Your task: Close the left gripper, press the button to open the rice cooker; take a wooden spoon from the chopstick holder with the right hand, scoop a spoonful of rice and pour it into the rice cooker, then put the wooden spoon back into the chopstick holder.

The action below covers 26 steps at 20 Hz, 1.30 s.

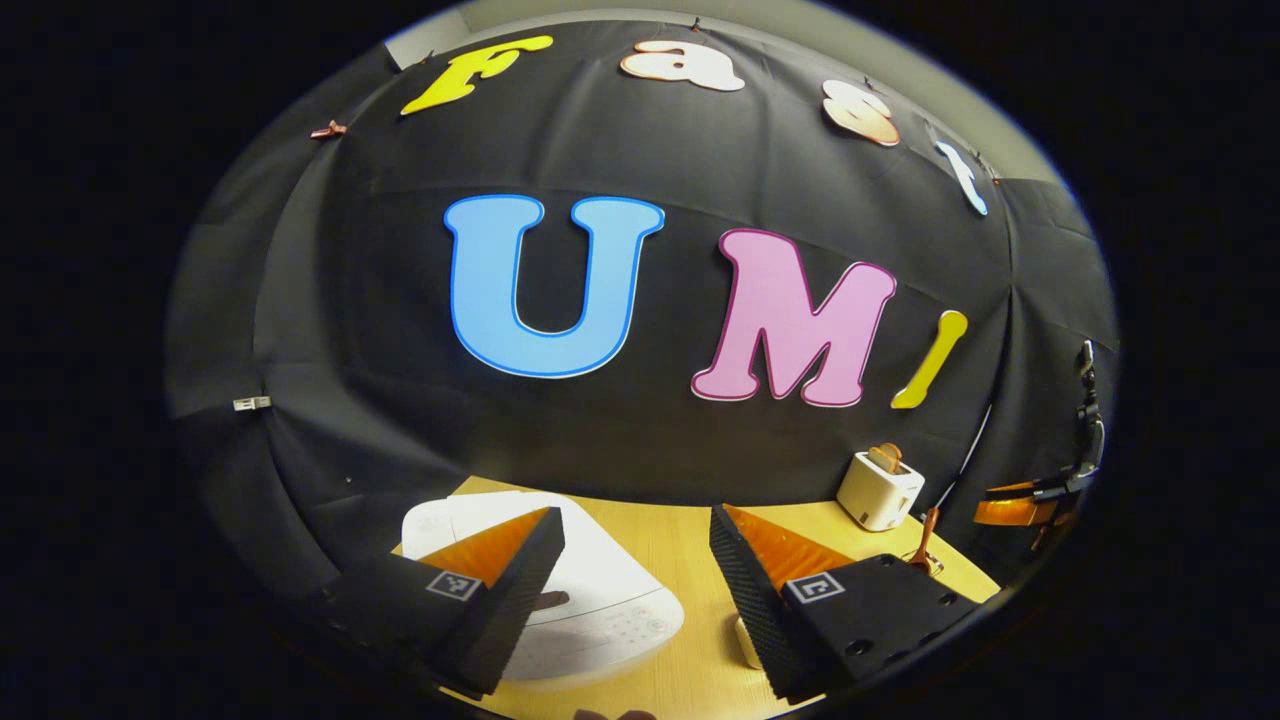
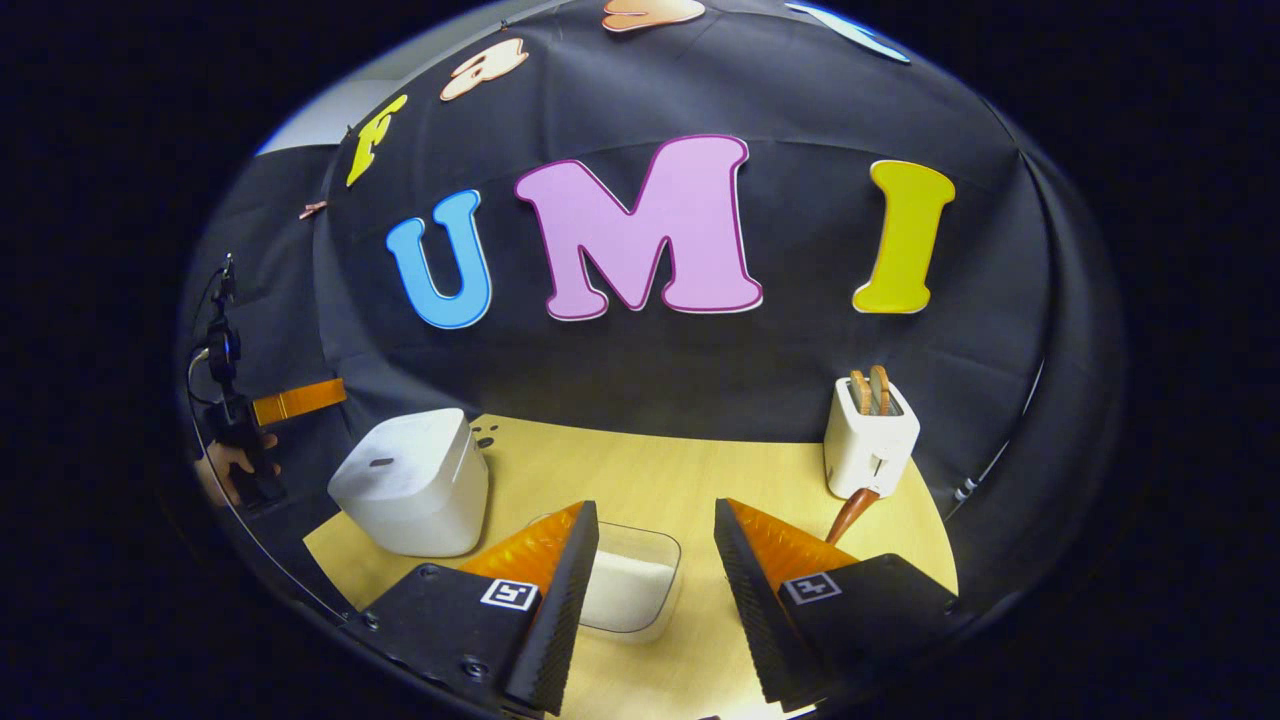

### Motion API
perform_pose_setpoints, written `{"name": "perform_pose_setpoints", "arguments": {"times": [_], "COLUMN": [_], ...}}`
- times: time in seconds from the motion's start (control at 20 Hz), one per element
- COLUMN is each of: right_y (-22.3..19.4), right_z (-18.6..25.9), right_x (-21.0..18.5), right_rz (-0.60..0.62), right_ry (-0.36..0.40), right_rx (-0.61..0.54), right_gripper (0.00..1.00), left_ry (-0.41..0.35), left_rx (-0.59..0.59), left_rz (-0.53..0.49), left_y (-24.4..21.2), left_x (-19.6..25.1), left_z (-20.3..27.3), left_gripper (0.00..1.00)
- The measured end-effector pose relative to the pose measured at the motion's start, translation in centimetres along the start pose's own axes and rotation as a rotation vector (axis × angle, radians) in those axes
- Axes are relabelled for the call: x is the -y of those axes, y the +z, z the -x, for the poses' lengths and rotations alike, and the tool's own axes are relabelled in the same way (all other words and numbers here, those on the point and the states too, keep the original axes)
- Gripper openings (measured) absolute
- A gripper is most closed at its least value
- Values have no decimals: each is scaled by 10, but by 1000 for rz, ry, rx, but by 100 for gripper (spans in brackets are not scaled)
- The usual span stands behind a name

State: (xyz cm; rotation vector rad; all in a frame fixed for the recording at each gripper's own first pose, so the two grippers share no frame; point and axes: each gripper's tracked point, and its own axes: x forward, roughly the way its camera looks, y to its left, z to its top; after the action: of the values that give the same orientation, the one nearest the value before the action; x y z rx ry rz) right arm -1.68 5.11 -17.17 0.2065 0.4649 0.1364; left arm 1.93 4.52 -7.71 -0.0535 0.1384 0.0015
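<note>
The white rice cooker (image 1: 600, 590) sits with its lid down just below and ahead of my left gripper (image 1: 635, 515), which hangs open above the table. A dark oval button (image 1: 550, 600) shows on the lid beside one finger. In the right gripper view the rice cooker (image 2: 410, 490) stands at the left, with a clear box of rice (image 2: 630, 585) under my open right gripper (image 2: 655, 508). The white chopstick holder (image 2: 870, 440) stands at the right with wooden handles (image 2: 870, 390) in it. A wooden spoon (image 2: 850, 512) leans at its foot.
The light wooden table (image 2: 650, 470) runs back to the black cloth wall. In the left gripper view the chopstick holder (image 1: 880, 490) is at the far right, with the other gripper (image 1: 1040, 495) beyond it. A hand (image 2: 235, 465) holds the left gripper at the right gripper view's left edge.
</note>
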Motion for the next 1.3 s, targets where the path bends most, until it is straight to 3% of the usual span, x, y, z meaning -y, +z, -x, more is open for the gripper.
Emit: {"name": "perform_pose_setpoints", "arguments": {"times": [0.45,1.3], "right_y": [16,27], "right_z": [1,0], "right_x": [-17,-16], "right_rz": [-8,13], "right_ry": [-7,17], "right_rx": [19,42], "right_gripper": [74,74], "left_ry": [-37,-19], "left_rx": [-10,-20], "left_rz": [14,19], "left_y": [-5,-1], "left_x": [3,14], "left_z": [7,6], "left_gripper": [95,95]}}
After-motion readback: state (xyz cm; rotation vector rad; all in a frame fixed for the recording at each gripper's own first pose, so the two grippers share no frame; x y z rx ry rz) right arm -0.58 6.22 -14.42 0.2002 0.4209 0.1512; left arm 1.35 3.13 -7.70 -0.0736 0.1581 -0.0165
